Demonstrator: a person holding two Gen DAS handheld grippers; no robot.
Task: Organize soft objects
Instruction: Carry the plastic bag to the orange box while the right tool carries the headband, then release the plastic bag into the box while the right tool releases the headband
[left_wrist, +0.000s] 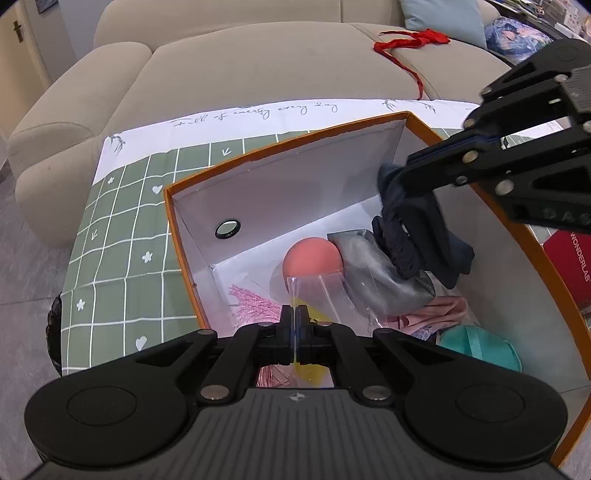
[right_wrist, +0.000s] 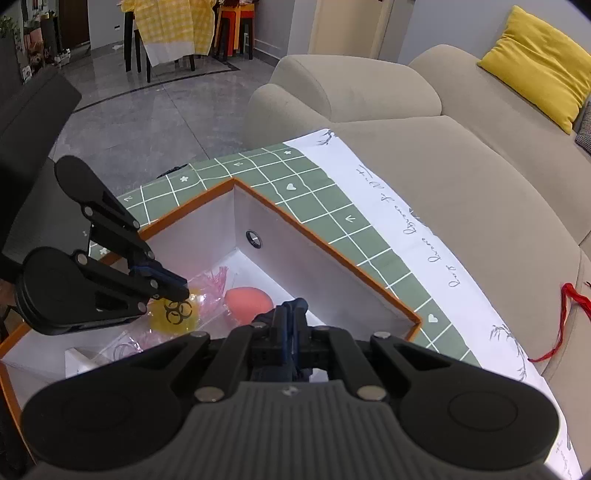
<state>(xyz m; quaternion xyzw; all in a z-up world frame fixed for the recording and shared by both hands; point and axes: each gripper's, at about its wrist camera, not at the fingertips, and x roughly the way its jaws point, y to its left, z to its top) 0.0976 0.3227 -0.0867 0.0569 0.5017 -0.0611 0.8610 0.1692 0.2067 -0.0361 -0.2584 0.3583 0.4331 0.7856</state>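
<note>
My left gripper (left_wrist: 295, 314) has its jaws pressed together on the edge of a clear bag (left_wrist: 325, 291) with a yellow ball (right_wrist: 176, 314) inside; the bag hangs just below my jaws, low inside the box (left_wrist: 280, 147). My right gripper (right_wrist: 291, 314) has its jaws pinched on a dark cloth (left_wrist: 417, 236). From the left wrist view the cloth drapes straight down from those jaws, long axis roughly vertical, its lower end close over a grey pouch (left_wrist: 384, 273) on the box floor; whether it touches the pouch I cannot tell.

Both things I carry are already inside the box walls, so what matters now is what lies directly beneath each pair of jaws. Under the left: a pink tassel (left_wrist: 255, 306) and the box floor, with an orange ball (left_wrist: 312, 258) just ahead of my jaws. Under the right: the grey pouch, with a pink garment (left_wrist: 436, 314) and a teal pouch (left_wrist: 476, 343) nearer the box wall on that side. The two grippers are near each other but apart, left on the tassel side, right toward the far corner.

I judge the coming step is to let both go where they hang. The cloth should fold onto the grey pouch. The bag should settle beside the orange ball. The box stands on a green checked cloth (left_wrist: 122, 221) on the desk, next to a sofa (left_wrist: 258, 62) where a red ribbon (left_wrist: 410, 40) lies, well apart from both jaws; my right side is nearer to it.
</note>
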